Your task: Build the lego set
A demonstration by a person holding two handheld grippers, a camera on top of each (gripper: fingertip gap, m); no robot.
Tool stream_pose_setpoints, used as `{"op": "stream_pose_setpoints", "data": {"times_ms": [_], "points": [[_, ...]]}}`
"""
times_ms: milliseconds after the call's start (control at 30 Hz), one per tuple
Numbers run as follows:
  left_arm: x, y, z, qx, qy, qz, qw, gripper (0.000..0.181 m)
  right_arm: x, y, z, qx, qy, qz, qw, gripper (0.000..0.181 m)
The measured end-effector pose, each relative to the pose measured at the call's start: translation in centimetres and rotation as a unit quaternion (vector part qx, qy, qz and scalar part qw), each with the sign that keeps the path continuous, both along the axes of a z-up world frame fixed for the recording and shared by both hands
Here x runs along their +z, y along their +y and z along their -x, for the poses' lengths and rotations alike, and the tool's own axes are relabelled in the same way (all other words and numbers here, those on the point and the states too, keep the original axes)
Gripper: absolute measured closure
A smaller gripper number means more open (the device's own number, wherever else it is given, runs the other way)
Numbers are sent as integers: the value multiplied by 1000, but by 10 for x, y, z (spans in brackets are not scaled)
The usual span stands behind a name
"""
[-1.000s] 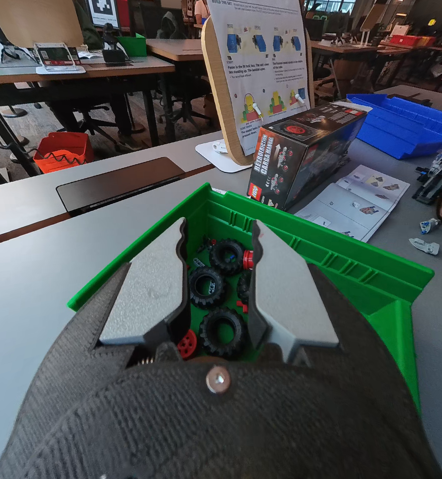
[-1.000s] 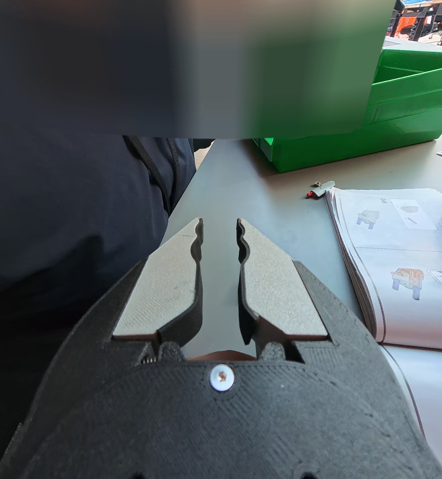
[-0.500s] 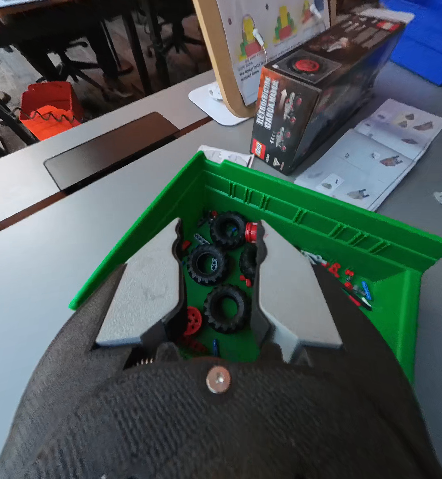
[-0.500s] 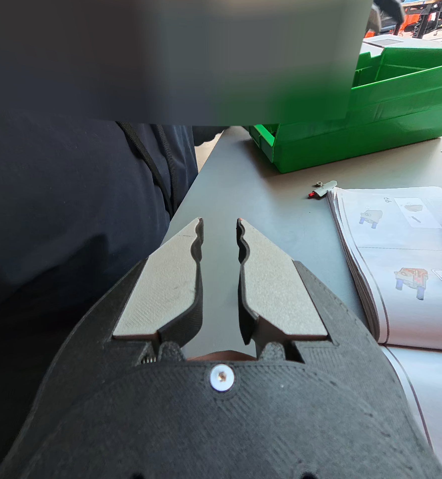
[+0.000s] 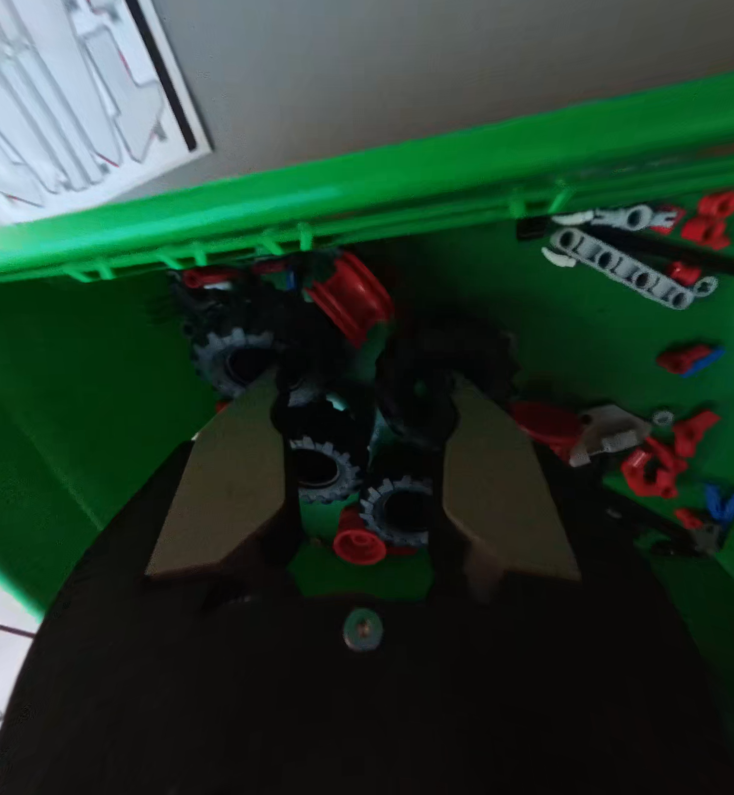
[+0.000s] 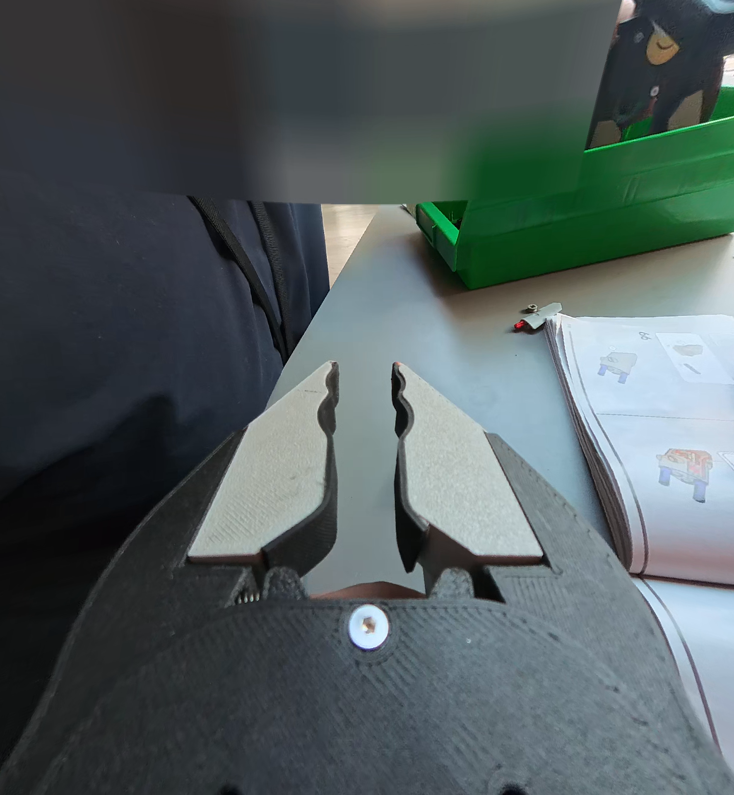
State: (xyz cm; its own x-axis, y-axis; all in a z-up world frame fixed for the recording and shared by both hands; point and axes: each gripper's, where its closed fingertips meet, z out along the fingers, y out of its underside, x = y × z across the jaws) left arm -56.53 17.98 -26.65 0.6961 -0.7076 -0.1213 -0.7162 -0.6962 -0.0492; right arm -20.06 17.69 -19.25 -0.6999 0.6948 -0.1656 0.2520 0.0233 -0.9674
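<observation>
My left gripper (image 5: 365,383) is open wide and deep inside the green bin (image 5: 356,189), its fingers on either side of a cluster of black tyres (image 5: 322,469). A red wheel hub (image 5: 348,297) lies just beyond the fingertips and a small red piece (image 5: 358,545) lies between the fingers near their base. A grey holed beam (image 5: 627,271) and several small red and blue pieces (image 5: 653,469) lie to the right in the bin. My right gripper (image 6: 365,365) is open and empty, low over the grey table (image 6: 442,344). The left view is dark and blurred.
In the right wrist view the green bin (image 6: 614,232) stands at the far right with my left gripper (image 6: 657,77) dipping into it. An open instruction booklet (image 6: 679,430) lies at the right, a small grey and red piece (image 6: 537,318) at its corner. A person in dark clothing (image 6: 120,344) fills the left. There is about 40 centimetres between the tips of the two grippers.
My left gripper has dropped down into the green bin and opened wider around the tyres. My right gripper has stayed still and open.
</observation>
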Motion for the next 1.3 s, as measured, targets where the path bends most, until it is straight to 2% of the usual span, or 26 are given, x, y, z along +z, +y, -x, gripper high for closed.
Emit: {"op": "stream_pose_setpoints", "data": {"times_ms": [33,67,100,200,300,367,433,533,600,700,800,900,1000,1100,1167,1233,1300], "points": [[-2,0,-2,-6,-4,6,1000,108,0,-1,0,0,1,-3,1000,160],[0,3,-5,-8,-15,3,1000,116,-1,-1,0,1,0,-4,1000,160],[1,7,-5,-6,-18,-4,1000,131,-1,-2,0,3,-2,-3,1000,160],[-1,8,9,-2,4,1,1000,151,-1,-3,-1,10,-6,0,1000,160],[8,3,10,15,-19,0,1000,155,-1,-4,-2,9,-1,-3,1000,161],[26,4,17,25,-19,-26,999,154,0,-4,-2,9,-1,-2,1000,161],[56,6,30,48,-17,-63,997,153,0,-5,-2,12,-2,-1,1000,161],[100,11,36,81,-67,-115,988,155,-1,-6,-2,13,-3,-4,1000,161],[112,12,37,90,-77,-132,984,154,-1,-6,-2,13,-4,-4,1000,161],[91,-5,4,98,-139,-75,983,152,-1,-6,-2,10,0,-7,1000,161],[53,-33,-10,97,-114,-6,989,152,1,-5,-2,7,4,-3,1000,161],[44,-38,-2,115,-110,-8,987,138,1,-4,-2,10,-1,2,1000,161],[59,-43,12,121,-111,-8,986,130,-1,-6,-2,10,-2,-5,1000,162],[66,-41,40,78,-45,-34,995,122,-1,-6,-2,10,-3,-7,1000,162],[55,-38,52,55,-15,-21,998,107,-1,-6,-2,11,-5,-5,1000,162],[32,-46,53,38,-6,30,999,110,-1,-6,-2,10,-3,-5,1000,162],[13,-49,72,34,69,52,996,113,-1,-5,-2,9,0,-6,1000,162]]}}
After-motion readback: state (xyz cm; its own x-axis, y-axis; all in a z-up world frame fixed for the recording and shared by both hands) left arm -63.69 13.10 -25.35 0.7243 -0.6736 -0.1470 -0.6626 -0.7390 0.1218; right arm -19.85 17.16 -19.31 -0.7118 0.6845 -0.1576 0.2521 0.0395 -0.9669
